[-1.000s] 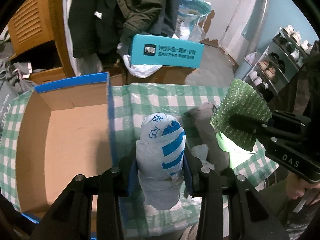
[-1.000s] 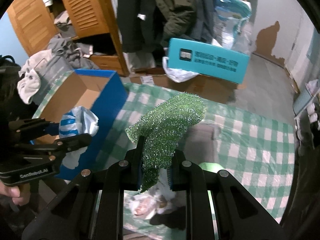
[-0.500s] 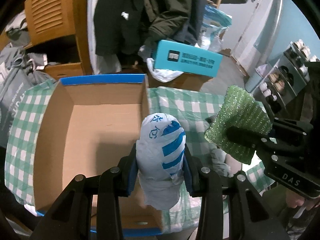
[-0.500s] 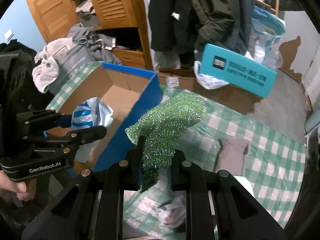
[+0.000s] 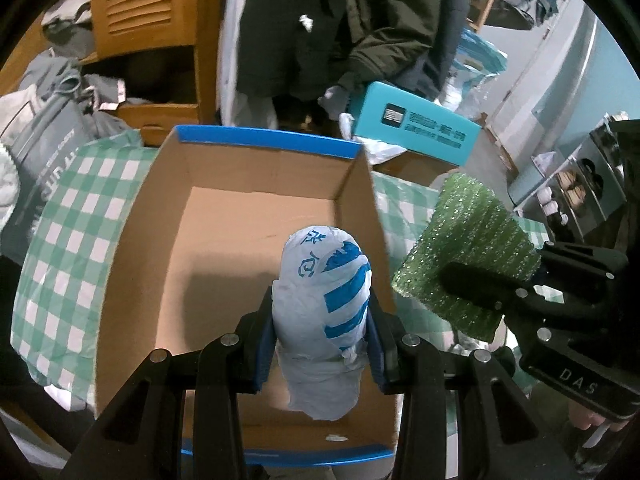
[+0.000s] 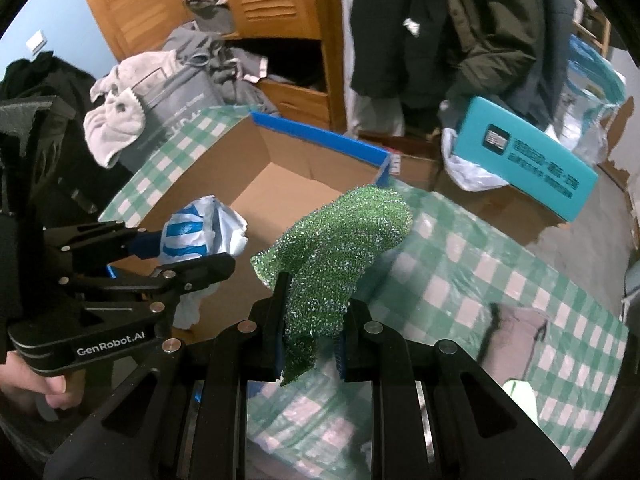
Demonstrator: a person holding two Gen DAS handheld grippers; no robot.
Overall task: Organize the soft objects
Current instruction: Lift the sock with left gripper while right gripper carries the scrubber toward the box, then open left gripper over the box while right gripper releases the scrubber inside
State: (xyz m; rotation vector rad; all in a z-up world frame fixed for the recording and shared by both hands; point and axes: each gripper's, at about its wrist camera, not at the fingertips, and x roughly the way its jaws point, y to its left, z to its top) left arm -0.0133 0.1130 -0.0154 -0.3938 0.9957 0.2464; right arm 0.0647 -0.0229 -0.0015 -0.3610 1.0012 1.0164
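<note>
Left wrist view
- Left gripper (image 5: 322, 320): closed on a white plastic bag with blue stripes and blue print (image 5: 322, 312); both blue-padded fingers press its sides.
- Bag position: held upright above the open cardboard box (image 5: 224, 240), toward the box's right wall and near edge; whether its lower end touches the floor of the box cannot be told.
- Box: brown inside, blue rim, flaps open, standing on a green-and-white checked cloth (image 5: 68, 216).
- Right gripper (image 5: 472, 280): seen at the right edge, clamped on a green glittery scrubbing cloth (image 5: 464, 248), held above the checked cloth just outside the box's right wall.
- Background: teal carton (image 5: 416, 130) behind the box, dark coats (image 5: 360, 20) hanging above it, wooden louvred cabinet (image 5: 140, 4) at upper left.

Right wrist view
- Right gripper (image 6: 310, 320): closed on the green glittery scrubbing cloth (image 6: 336, 248); the cloth stands up between the fingers and flops over to the right at its top.
- Cloth position: in the air, just beside the box's near right corner, over the checked cloth (image 6: 500, 272).
- Left gripper (image 6: 188, 248): enters from the left, gripping the striped bag (image 6: 200, 228) over the box (image 6: 276, 184) interior.
- On the checked cloth: a blurred grey-pink soft item (image 6: 520, 328) at right and a bright green-white item (image 6: 520, 394) at the lower right edge; neither can be identified.
- Background: teal carton (image 6: 528, 156) on brown boxes, grey clothing (image 6: 200, 56) heaped by the wooden cabinet.
</note>
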